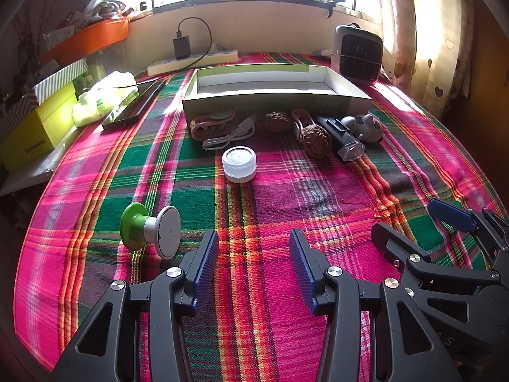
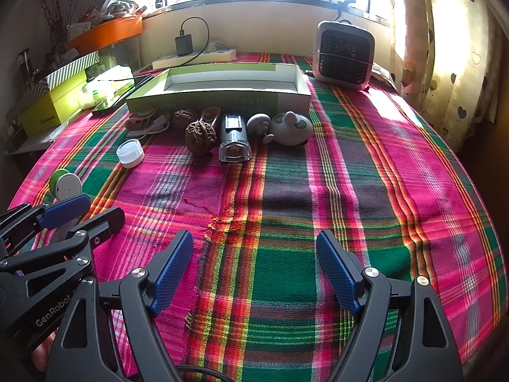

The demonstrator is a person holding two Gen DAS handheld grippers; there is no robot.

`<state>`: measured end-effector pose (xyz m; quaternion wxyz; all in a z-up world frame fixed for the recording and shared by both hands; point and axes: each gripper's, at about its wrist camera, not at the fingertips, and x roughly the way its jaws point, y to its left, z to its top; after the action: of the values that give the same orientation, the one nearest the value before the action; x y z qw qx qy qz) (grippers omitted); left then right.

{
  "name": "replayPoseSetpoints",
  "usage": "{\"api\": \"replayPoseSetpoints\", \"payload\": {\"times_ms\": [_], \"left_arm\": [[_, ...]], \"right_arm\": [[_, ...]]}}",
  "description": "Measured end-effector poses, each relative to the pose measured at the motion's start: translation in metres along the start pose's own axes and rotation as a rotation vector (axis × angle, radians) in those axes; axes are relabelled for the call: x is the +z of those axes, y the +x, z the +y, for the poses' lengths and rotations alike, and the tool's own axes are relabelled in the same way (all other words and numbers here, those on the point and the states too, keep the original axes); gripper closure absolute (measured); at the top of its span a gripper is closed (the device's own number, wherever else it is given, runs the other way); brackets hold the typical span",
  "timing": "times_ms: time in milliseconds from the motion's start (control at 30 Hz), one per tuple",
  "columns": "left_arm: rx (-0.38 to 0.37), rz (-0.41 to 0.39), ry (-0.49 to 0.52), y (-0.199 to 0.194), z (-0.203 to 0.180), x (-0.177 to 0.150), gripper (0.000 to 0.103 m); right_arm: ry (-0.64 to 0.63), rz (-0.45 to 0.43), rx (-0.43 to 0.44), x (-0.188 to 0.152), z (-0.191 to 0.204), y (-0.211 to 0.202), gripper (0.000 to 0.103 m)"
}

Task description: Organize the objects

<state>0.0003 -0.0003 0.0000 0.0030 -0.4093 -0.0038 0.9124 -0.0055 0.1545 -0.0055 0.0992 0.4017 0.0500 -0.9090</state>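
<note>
- Your left gripper [image 1: 254, 238] is matte black plastic — two angular fingers with triangular cut-outs in their frames.
- Each fingertip carries a ribbed blue pad [image 1: 208, 265], finely grooved across its face.
- Round silver screw heads [image 1: 174, 271] mark the pivots of the linkage.
- Your right gripper [image 2: 254, 242] has the same build — black frame, blue pads [image 2: 337, 273], silver screws [image 2: 370, 271].
- White lettering "GenRobot" [image 2: 51, 313] runs along the left gripper's black body.
- A braided black cable [image 2: 203, 372] crosses beneath the right gripper.

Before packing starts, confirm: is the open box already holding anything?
No, the open box shows only its bare white inside in the left wrist view.
</note>
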Motion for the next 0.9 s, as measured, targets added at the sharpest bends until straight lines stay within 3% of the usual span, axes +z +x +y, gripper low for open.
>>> {"api": "replayPoseSetpoints", "payload": {"times_ms": [900], "left_arm": [[-0.007,0.003,0.002,0.0052,0.0010,0.0038,0.059]], "right_arm": [[0.000,-0.011,-0.001,-0.0005,0.0002,-0.0003,0.023]]}}
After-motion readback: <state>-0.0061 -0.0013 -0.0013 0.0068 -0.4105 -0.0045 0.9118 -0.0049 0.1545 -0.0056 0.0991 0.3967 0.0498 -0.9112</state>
